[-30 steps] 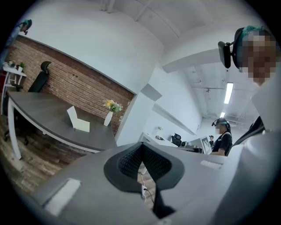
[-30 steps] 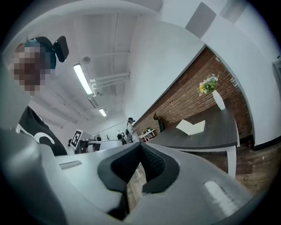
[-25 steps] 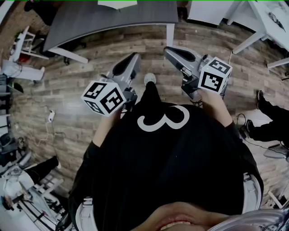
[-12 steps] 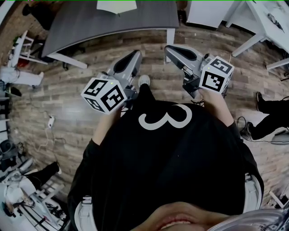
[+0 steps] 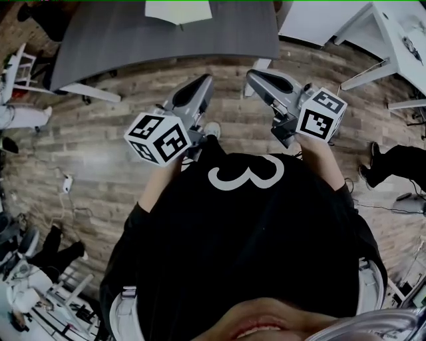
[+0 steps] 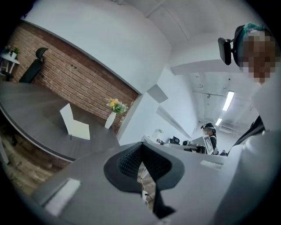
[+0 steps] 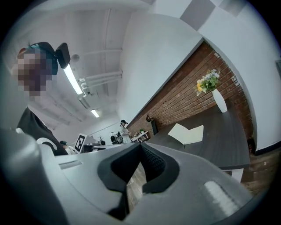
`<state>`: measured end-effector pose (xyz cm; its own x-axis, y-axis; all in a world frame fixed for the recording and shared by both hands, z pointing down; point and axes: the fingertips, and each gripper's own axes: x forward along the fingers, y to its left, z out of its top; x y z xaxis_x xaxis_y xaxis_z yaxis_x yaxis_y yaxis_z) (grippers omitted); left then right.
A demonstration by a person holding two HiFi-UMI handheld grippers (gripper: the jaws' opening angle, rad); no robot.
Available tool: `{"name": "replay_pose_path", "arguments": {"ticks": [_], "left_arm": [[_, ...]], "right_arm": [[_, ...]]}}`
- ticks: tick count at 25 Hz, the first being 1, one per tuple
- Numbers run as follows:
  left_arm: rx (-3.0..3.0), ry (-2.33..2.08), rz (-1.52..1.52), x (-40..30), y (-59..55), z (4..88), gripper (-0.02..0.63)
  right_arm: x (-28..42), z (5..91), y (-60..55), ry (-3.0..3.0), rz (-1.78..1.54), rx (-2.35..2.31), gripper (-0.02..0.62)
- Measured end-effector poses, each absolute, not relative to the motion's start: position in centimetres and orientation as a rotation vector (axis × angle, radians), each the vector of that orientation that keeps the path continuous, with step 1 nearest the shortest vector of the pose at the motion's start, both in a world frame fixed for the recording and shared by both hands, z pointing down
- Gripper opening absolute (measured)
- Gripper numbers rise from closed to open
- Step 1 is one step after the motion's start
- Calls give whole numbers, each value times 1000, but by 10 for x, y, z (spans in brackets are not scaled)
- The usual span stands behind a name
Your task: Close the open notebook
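head view is showing you standing short of the table (image 5: 100,40), where the notebook (image 5: 178,10) is sitting open, left gripper (image 5: 202,83) and right gripper (image 5: 256,76) both pressed together empty; you're needing to step in next.

A dark grey tabletop (image 5: 133,36) stands on white legs (image 5: 86,92) over a wood-plank floor (image 5: 100,153), seen from steeply above in the head view. An open notebook (image 5: 178,10) lies on it toward the far edge, its pale pages spread and facing up. The gripper views show a slim white vase (image 6: 109,119) holding yellow and white flowers (image 6: 115,105), upright on the same tabletop. It stands beyond the notebook and apart from it, on the side toward a brick wall (image 6: 74,74).
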<state>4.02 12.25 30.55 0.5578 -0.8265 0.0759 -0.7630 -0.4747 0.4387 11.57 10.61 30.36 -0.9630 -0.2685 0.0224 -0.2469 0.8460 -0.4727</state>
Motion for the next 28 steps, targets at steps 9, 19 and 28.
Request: {"name": "replay_pose_path", "arguments": {"ticks": [9,19,28], "left_arm": [[2313,-1243,-177,-40,26,310,15],[2225,-1271,-196,-153,-55,340,15],[2187,-1315,-181,-190,-97,355,15]], "right_arm": [[50,304,3,2923,-871,-523,2],[-19,310,-80,2922,-844,-673,2],[-21,336,-106,2889,-934,-723,2]]}}
